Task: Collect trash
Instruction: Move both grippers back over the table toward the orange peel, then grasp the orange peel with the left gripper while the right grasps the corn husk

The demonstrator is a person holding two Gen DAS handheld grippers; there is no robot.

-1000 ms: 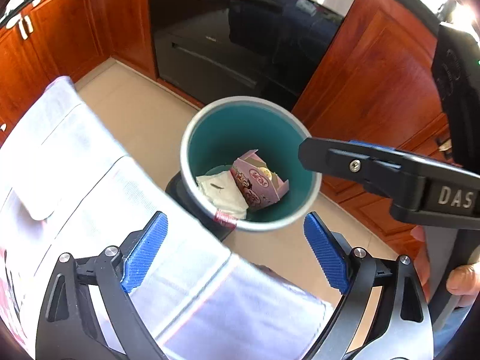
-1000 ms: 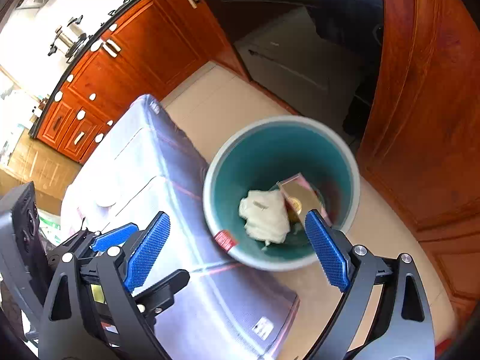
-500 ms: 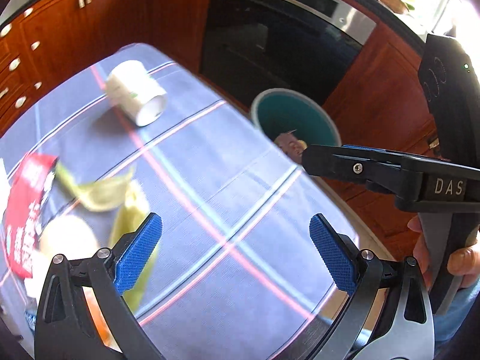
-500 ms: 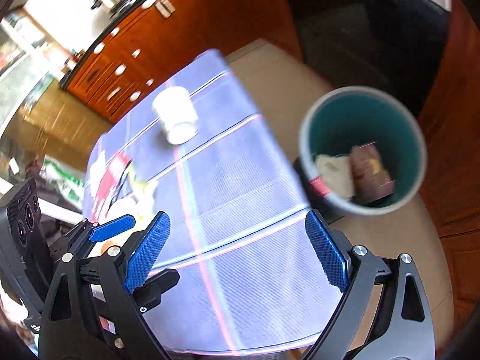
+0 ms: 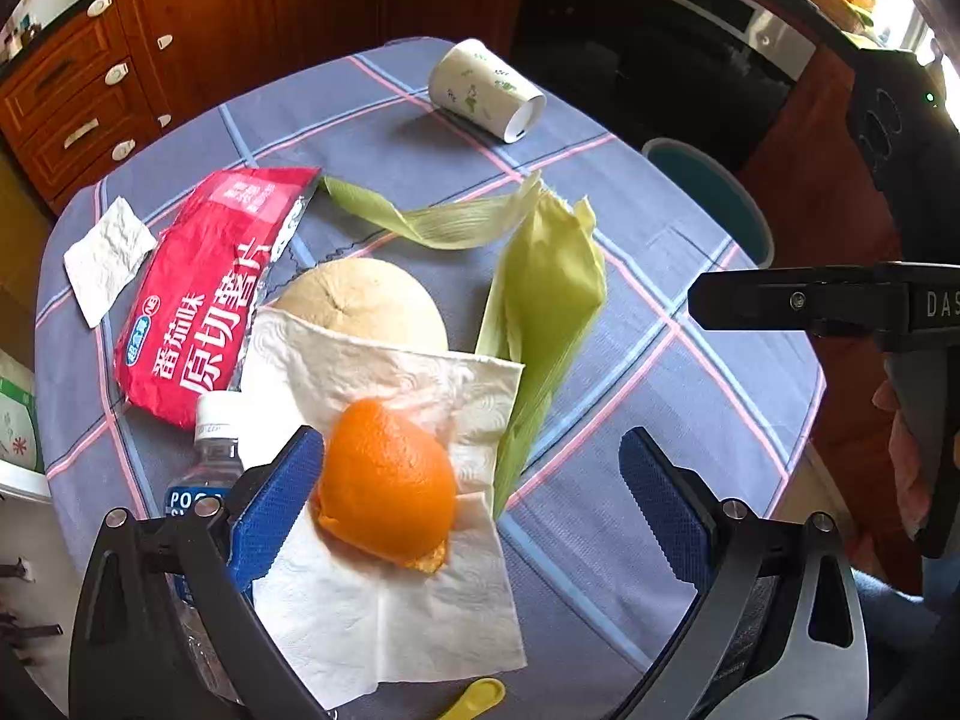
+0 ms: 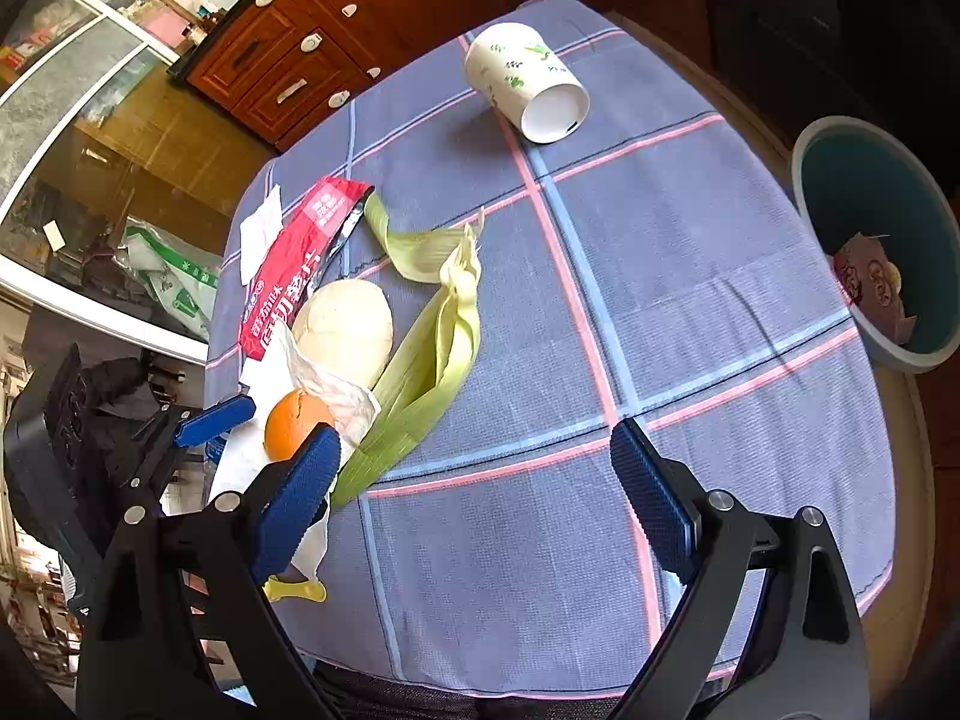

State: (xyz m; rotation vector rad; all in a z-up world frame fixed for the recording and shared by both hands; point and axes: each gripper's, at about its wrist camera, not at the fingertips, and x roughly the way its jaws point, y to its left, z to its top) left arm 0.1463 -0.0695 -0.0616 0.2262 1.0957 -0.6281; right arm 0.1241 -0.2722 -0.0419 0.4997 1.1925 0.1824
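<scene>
Both views have swung from the bin onto the littered table.
Left gripper (image 5: pixel 471 495) and right gripper (image 6: pixel 474 489) gape wide, empty; only the right view's right edge shows trash inside the teal round plastic bin (image 6: pixel 807 180).

Orange peel (image 5: pixel 384 480), red packet (image 5: pixel 204 294), blue-grey checked tablecloth (image 5: pixel 660 372).

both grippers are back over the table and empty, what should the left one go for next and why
Probably lower the left gripper a little and shift it left to bracket the orange peel. Its jaws are open and empty, and the peel sits on the paper napkin right beside its left pad, the nearest piece of trash. The teal bin stands off the table's right edge.
</scene>
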